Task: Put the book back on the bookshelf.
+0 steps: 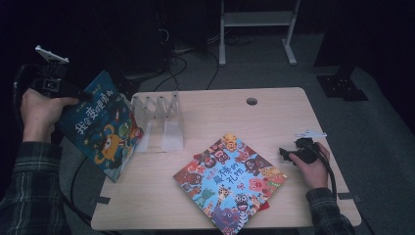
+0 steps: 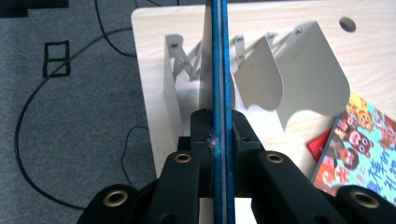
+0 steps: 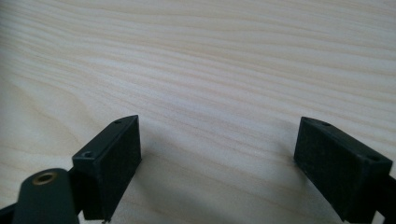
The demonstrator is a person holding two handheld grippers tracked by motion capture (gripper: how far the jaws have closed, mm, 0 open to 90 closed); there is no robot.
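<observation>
A blue picture book point(image 1: 102, 128) hangs tilted in the air over the table's left edge, with my left gripper point(image 1: 80, 95) shut on its upper corner. In the left gripper view the book point(image 2: 218, 60) stands edge-on between the two black jaws of my left gripper point(image 2: 218, 135), pointing at the white folding book rack point(image 2: 261, 77). That rack point(image 1: 159, 120) stands on the table just right of the book. A second colourful book point(image 1: 230, 181) lies flat in the middle front. My right gripper point(image 1: 284, 152) rests on the table at the right; in its own view my right gripper point(image 3: 217, 163) is open over bare wood.
The light wooden table point(image 1: 274, 117) has a round cable hole point(image 1: 251, 101) at the back. A red booklet corner point(image 2: 322, 142) peeks out beneath the flat book. Cables point(image 2: 42, 116) lie on the grey floor left of the table. A white frame point(image 1: 257, 29) stands behind.
</observation>
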